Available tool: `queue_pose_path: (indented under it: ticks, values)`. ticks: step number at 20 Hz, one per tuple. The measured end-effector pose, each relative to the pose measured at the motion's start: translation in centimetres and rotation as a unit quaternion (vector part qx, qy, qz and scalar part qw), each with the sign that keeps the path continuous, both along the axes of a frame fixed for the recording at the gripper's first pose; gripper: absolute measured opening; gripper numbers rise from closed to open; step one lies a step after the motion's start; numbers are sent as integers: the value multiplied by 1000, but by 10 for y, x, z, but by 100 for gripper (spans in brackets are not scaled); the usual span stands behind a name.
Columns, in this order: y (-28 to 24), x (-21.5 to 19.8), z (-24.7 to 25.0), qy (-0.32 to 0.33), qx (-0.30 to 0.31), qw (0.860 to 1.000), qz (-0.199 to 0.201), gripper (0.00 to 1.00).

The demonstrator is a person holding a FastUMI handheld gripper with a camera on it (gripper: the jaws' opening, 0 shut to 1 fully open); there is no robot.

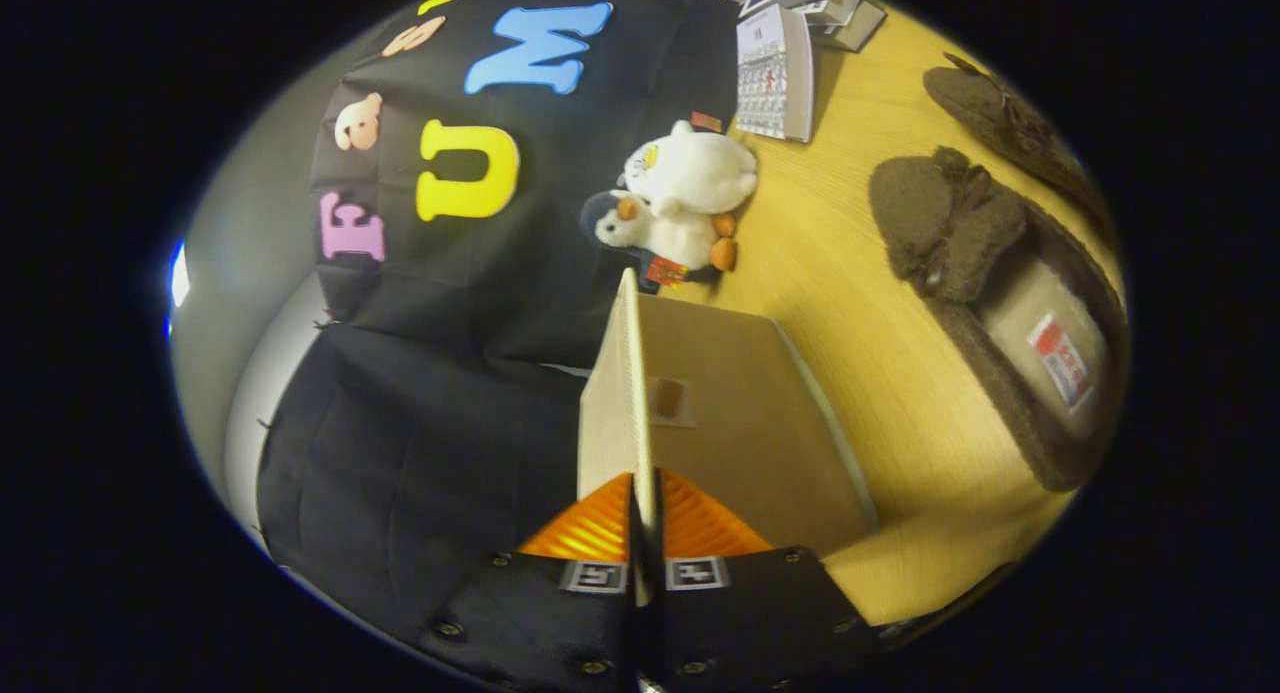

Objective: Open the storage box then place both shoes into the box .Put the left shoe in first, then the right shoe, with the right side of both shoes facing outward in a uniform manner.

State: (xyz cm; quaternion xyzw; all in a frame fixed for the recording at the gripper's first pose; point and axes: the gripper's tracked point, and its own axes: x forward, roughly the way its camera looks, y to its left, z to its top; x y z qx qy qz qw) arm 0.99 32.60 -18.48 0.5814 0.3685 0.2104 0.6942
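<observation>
In the gripper view, the claw [643, 518] is seen closed down to a thin slit, with both fingers pressed on the edge of a flat cardboard lid [612, 413] belonging to the storage box [760, 433]. The lid is held edge-on, running straight ahead from the fingers toward the booth wall, and the brown box face lies just to its right on the table [860, 353].

The panel is judged light and fairly stiff, though thin enough to bend or crease if squeezed hard or twisted; a hold near the free edge, as now, is judged suitable for swinging it open.

Two brown fuzzy shoes are seen on the table beyond and to the right of the box, well apart from the claw. The nearer shoe [1000, 303] lies with its open heel and pale insole toward the near side and its toe pointing away, its long axis running roughly parallel to the lid. The farther shoe [1010, 123] lies behind it along a similar line. Both are judged soft, light and easily squashed, best gripped at the heel rim or side wall.

Two plush toys [680, 203] and a desk calendar [775, 73] stand farther back.
</observation>
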Motion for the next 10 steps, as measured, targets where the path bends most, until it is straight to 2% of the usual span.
queue_pose_path:
  ticks: [1, 4, 10]
  values:
    - [5, 1, 1, -4, -4, 1000, 11, 0]
    - [-1, -8, 14, -10, -20, 999, 25, 0]
    - [11, -1, 61, -44, -28, 998, 34, 0]
